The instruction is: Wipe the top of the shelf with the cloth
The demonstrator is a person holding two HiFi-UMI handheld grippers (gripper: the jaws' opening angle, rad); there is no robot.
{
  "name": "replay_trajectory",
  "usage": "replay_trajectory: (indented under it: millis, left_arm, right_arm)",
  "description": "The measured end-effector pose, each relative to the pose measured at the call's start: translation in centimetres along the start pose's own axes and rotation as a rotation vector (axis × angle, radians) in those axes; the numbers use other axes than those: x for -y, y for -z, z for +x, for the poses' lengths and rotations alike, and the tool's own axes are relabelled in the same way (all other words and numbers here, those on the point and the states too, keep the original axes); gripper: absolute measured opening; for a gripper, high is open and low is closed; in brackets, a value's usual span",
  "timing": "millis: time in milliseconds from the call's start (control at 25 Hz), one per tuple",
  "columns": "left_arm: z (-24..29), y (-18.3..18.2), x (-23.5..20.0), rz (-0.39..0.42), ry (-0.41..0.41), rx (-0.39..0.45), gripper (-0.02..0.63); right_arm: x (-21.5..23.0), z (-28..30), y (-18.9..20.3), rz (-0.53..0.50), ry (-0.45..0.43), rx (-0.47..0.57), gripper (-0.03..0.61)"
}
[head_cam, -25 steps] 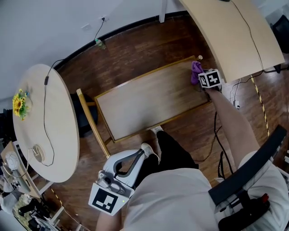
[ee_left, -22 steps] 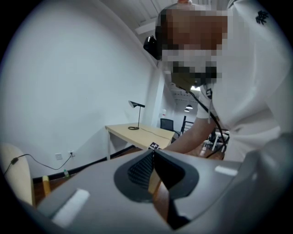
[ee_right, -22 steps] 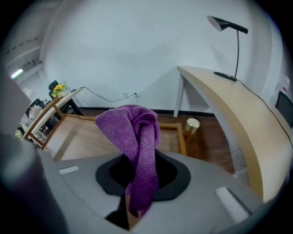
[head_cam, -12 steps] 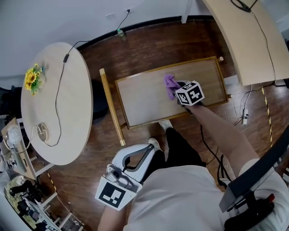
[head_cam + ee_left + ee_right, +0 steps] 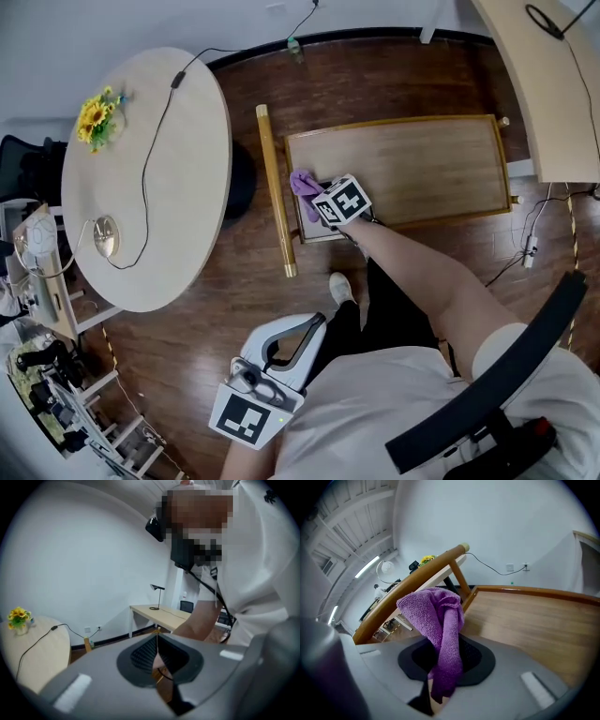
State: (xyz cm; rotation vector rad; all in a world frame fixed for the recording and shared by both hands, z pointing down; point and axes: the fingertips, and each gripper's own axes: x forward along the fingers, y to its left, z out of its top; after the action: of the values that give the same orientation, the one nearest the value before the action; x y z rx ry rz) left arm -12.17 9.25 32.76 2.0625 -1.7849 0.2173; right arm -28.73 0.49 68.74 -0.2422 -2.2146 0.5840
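- We clamp the purple cloth in our right gripper, its jaws pinched tight on the fabric.
- The cloth sits on the wooden shelf top, at the end beside the round rail.
- Our left gripper hangs by our torso, well apart from the shelf, with its jaws pressed together and nothing between them.

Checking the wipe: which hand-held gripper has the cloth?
The right hand-held gripper, shut on the purple cloth on the shelf; the left hand-held gripper is shut, empty.
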Motion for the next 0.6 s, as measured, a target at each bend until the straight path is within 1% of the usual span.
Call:
replay_trajectory:
  millis: [120, 240, 400, 600]
  left_arm:
    - [-1.1, 0.8, -0.6, -0.017, -0.011, -0.006, 0.025]
    - [-1.2, 0.9, -0.9, -0.034, -0.002, 0.011, 0.025]
    - [-0.1, 0.5, -0.7, -0.008, 0.043, 0.016, 0.026]
    - [2.2, -0.3, -0.2, 0.011, 0.119, 0.014, 0.026]
  right_arm:
    - [0.0, 1.3, 0.4, 0.003, 0.006, -0.015, 0.079]
    - [1.6, 0.3, 0.9, 0.008, 0.037, -0.015, 0.078]
    - [5.2, -2.7, 2.0, 0.023, 0.101, -0.019, 0.078]
    - [10.3, -7.9, 3.5, 0.051, 0.183, -0.004, 0.078]
